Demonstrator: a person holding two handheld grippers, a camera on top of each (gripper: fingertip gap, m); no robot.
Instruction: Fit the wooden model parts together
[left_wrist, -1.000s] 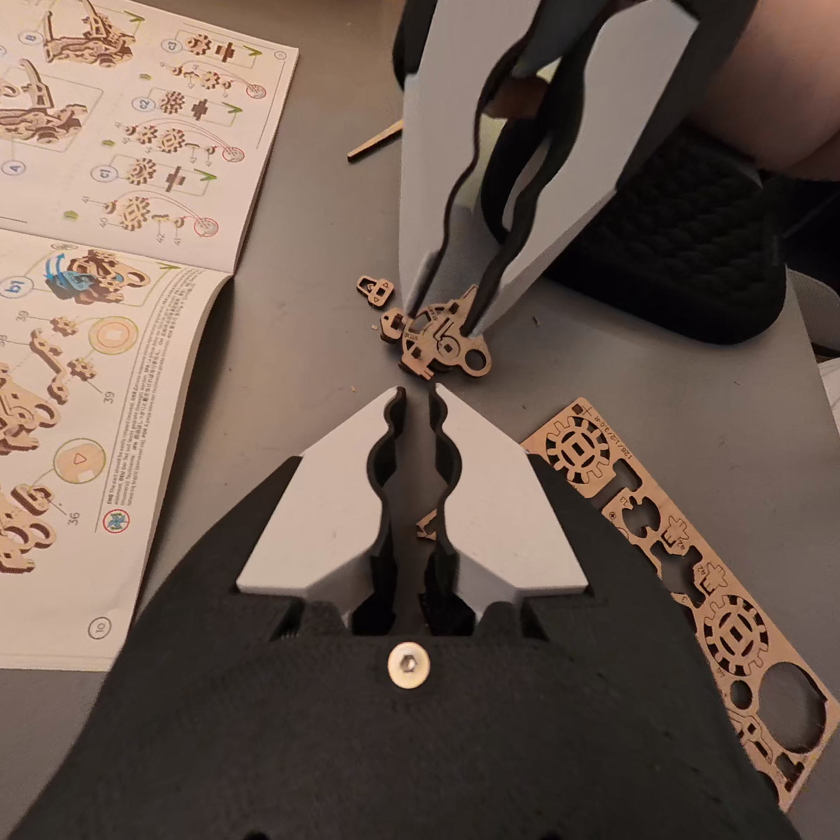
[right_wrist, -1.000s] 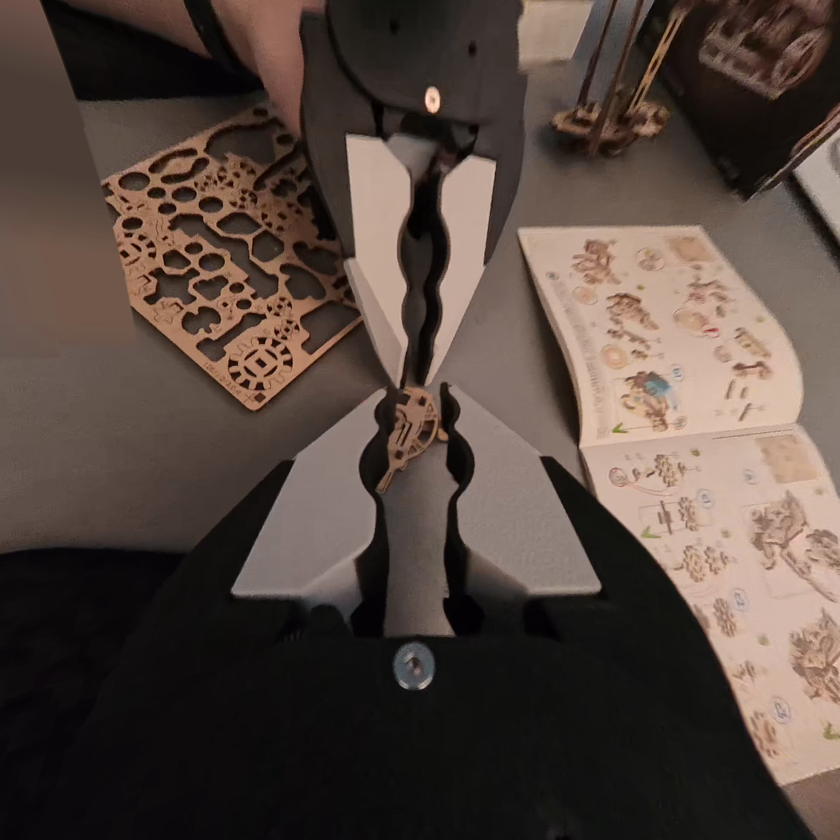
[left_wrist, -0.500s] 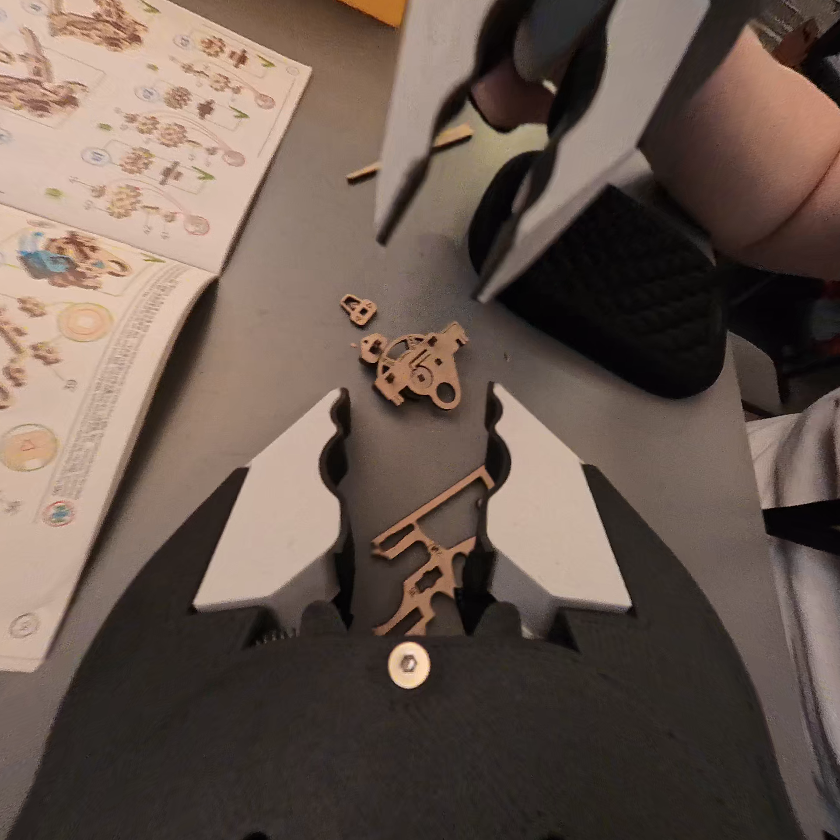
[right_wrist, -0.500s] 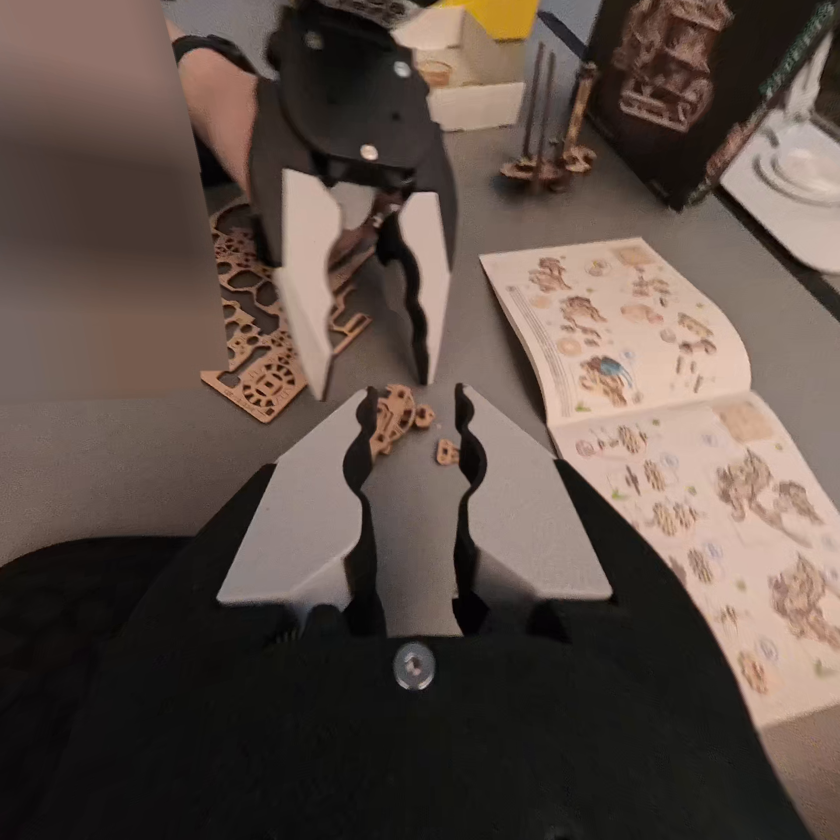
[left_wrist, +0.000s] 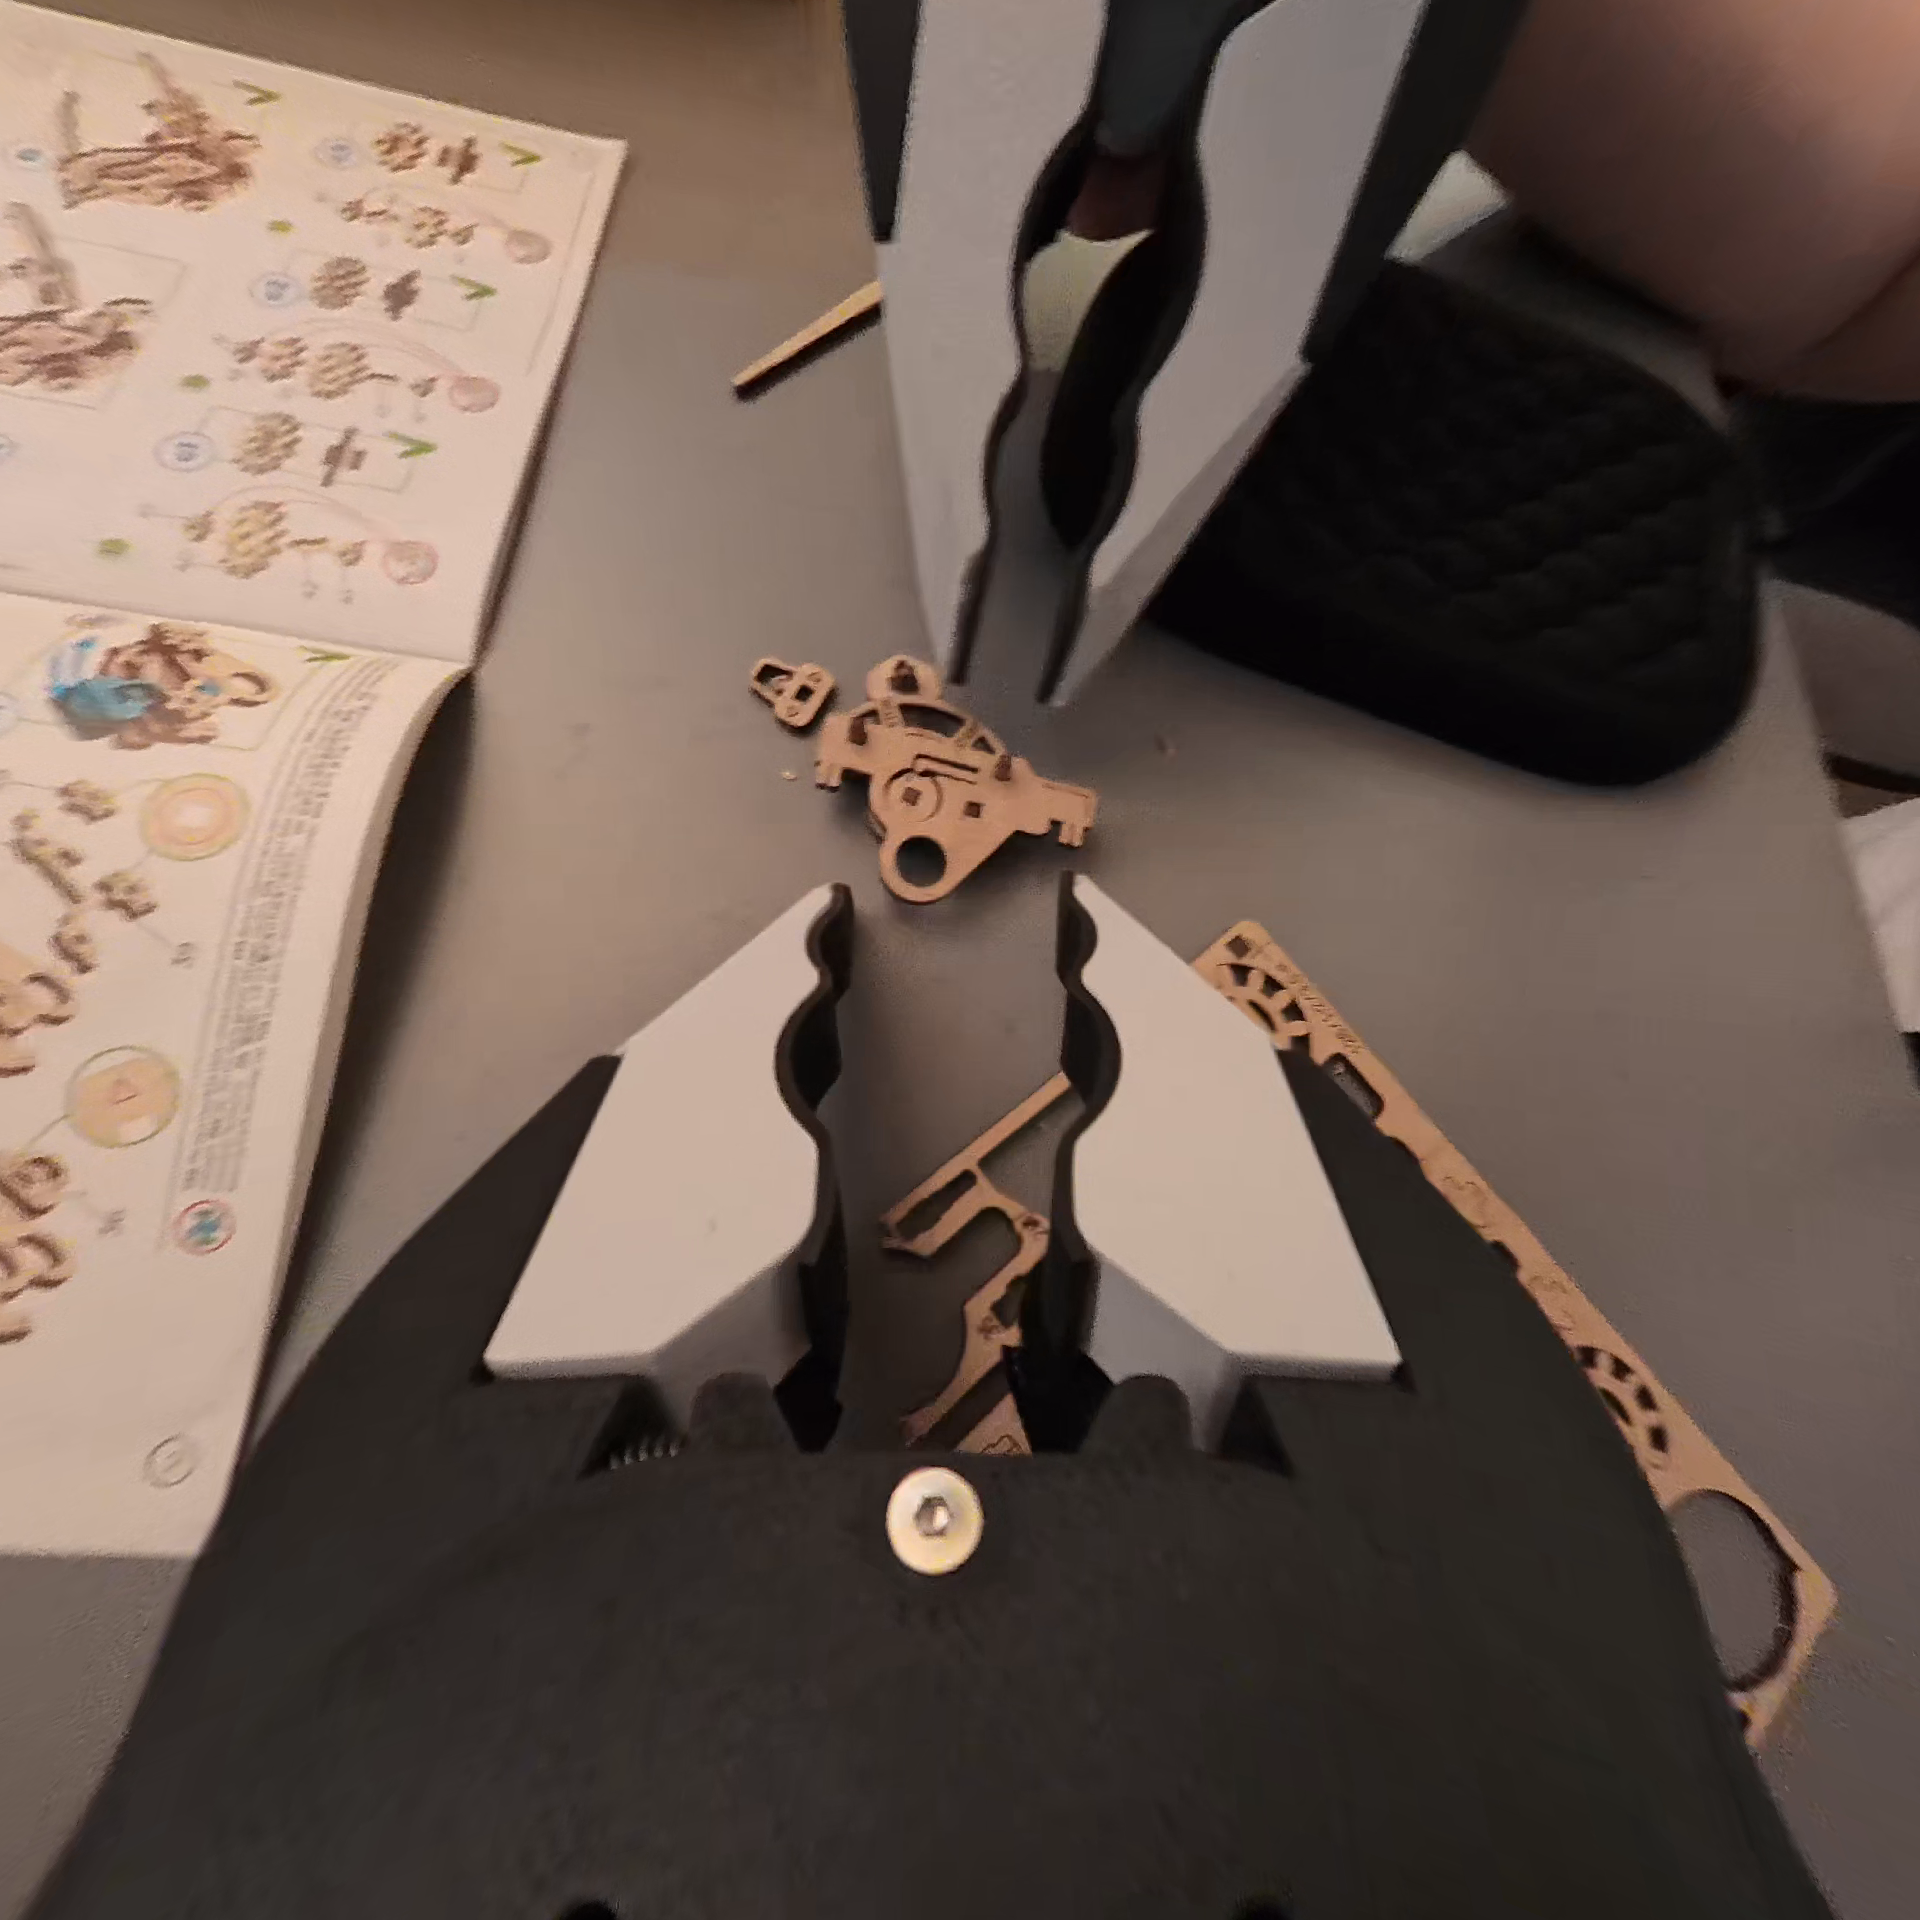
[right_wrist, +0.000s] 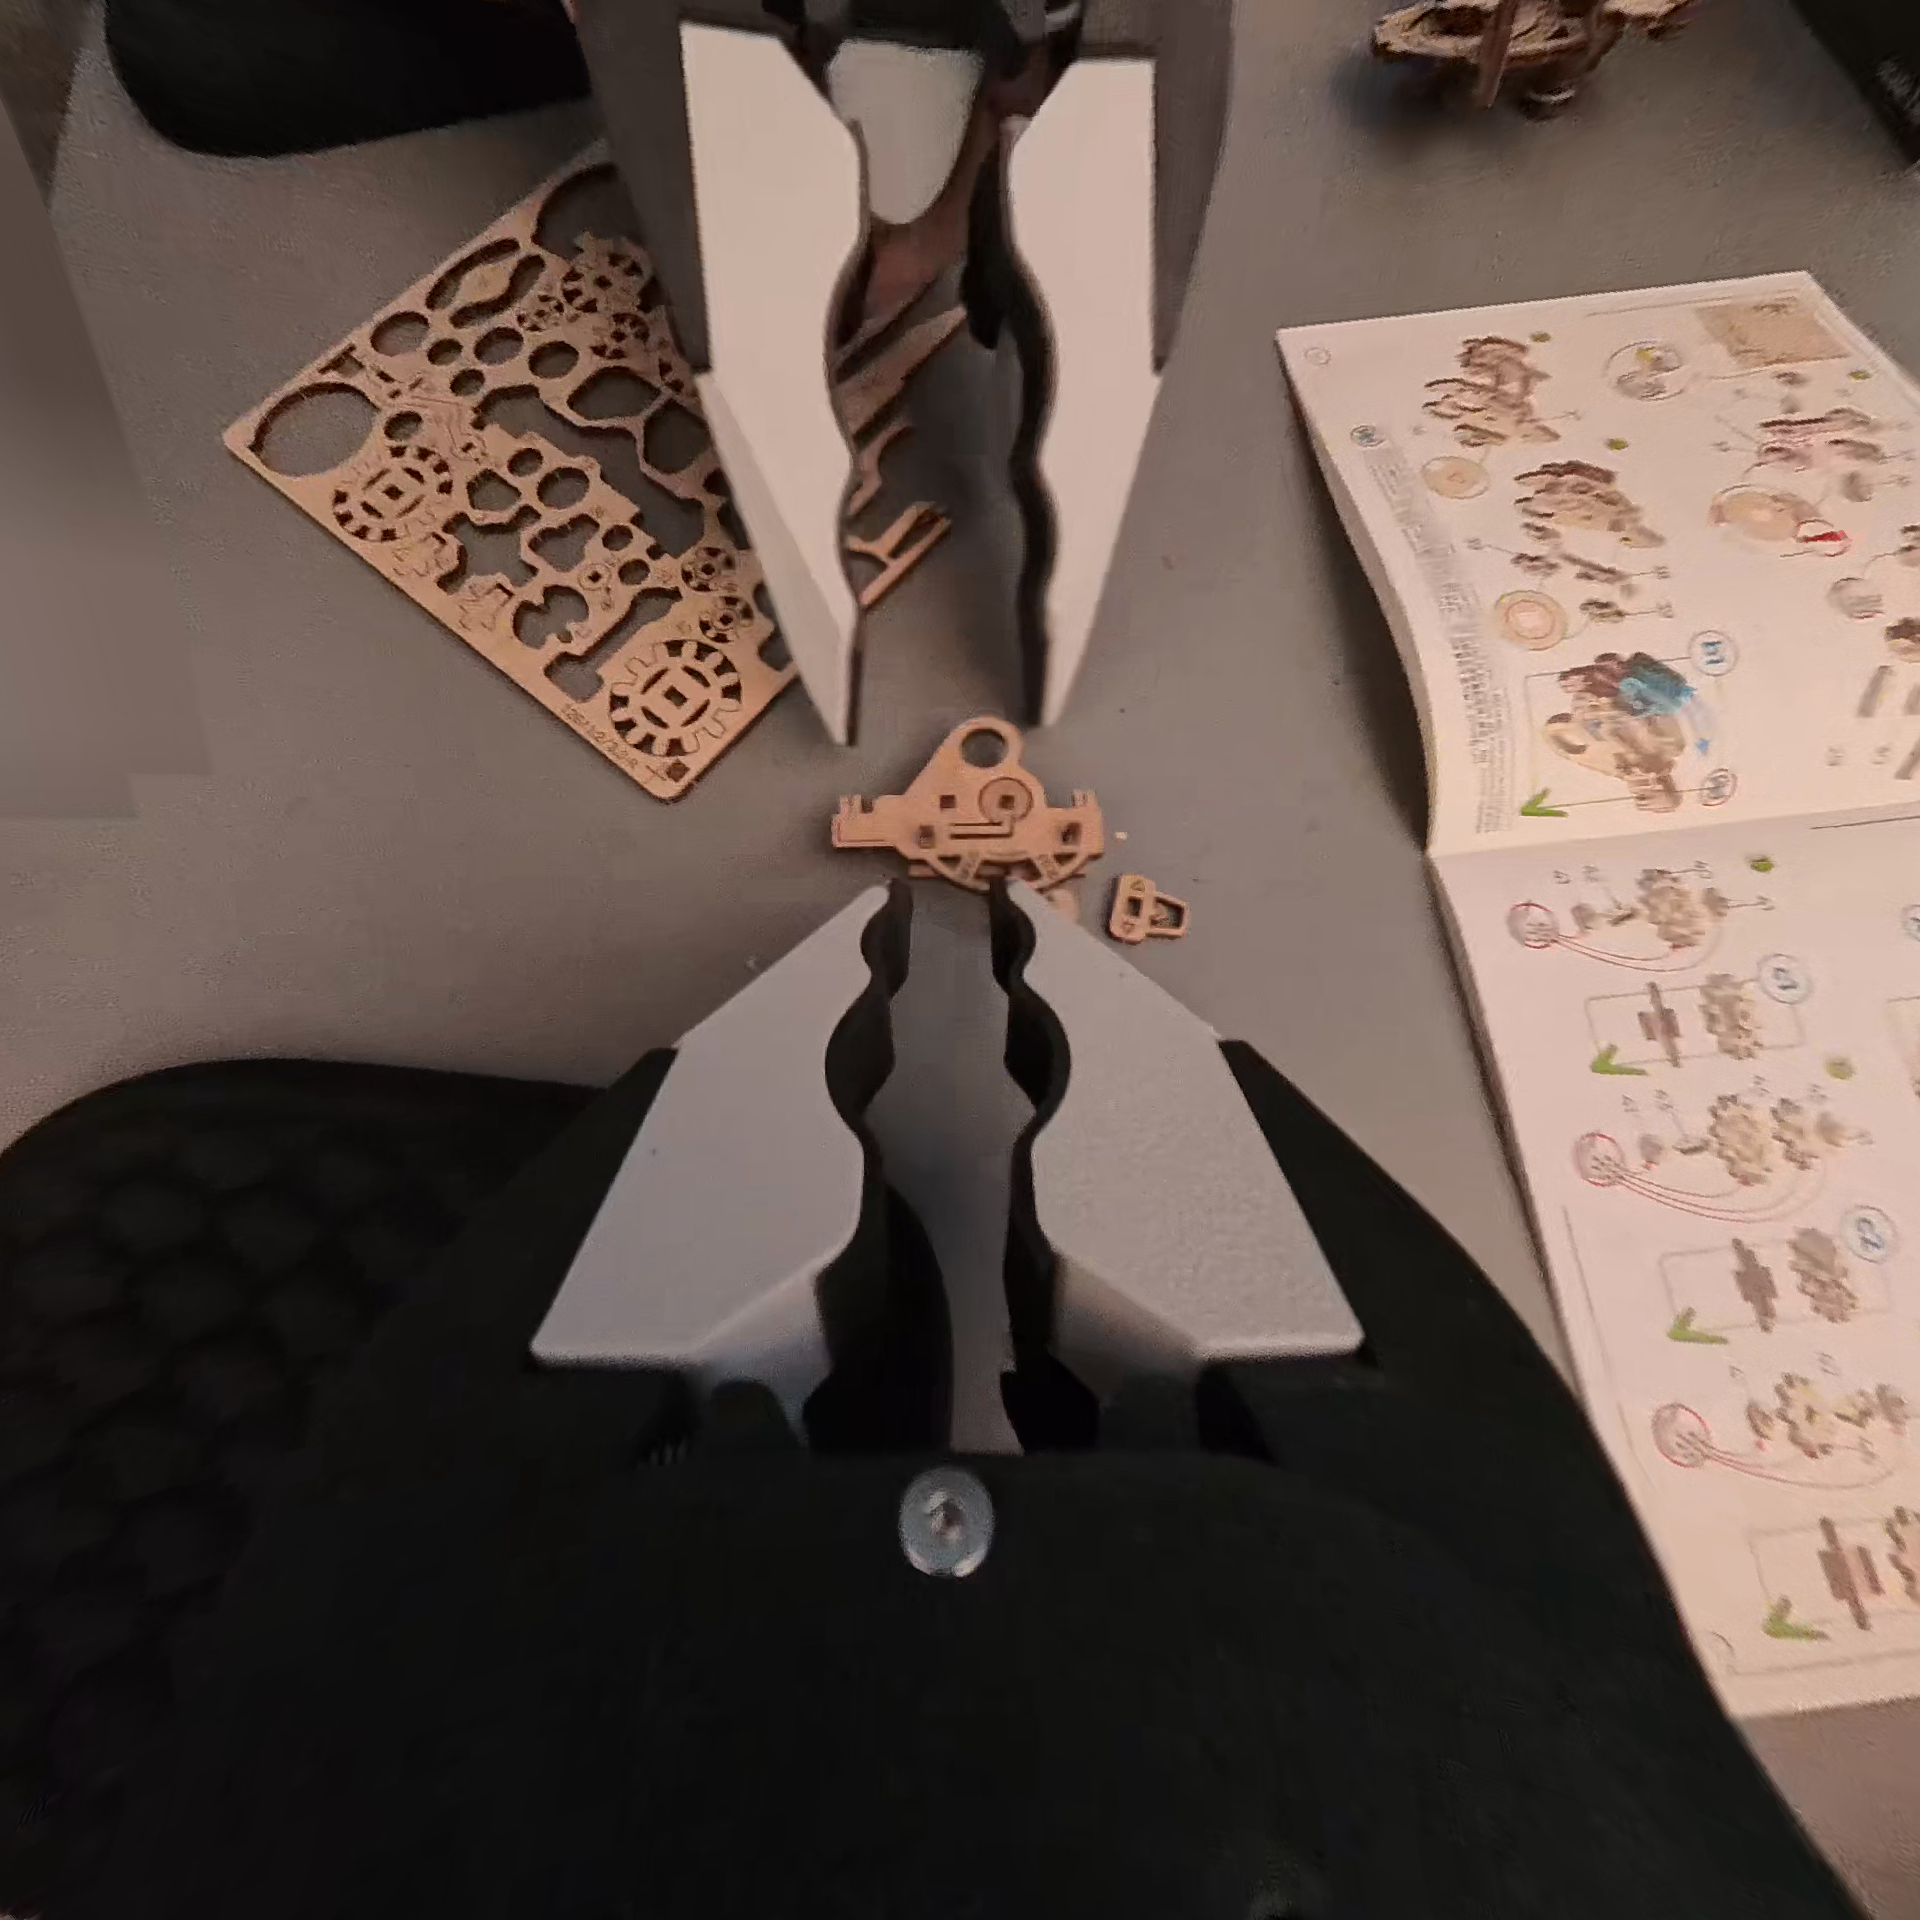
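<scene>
Two grippers emptied: wooden model part (left_wrist: 940, 795) now dropped flat on worktop (left_wrist: 1403, 987); left gripper (left_wrist: 951, 904) fingers spread wide, right gripper (right_wrist: 951, 899) fingers narrowed; part must be picked up again.

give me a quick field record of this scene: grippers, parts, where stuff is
left gripper: open, empty, fingertips just short of the flat part
right gripper: open, empty, opposite side of the part
flat wooden part: lying on the grey table between both grippers
small wooden piece: loose beside the flat part
cut-out wooden sheet: flat, partly under the left gripper
instruction booklet: open
</scene>
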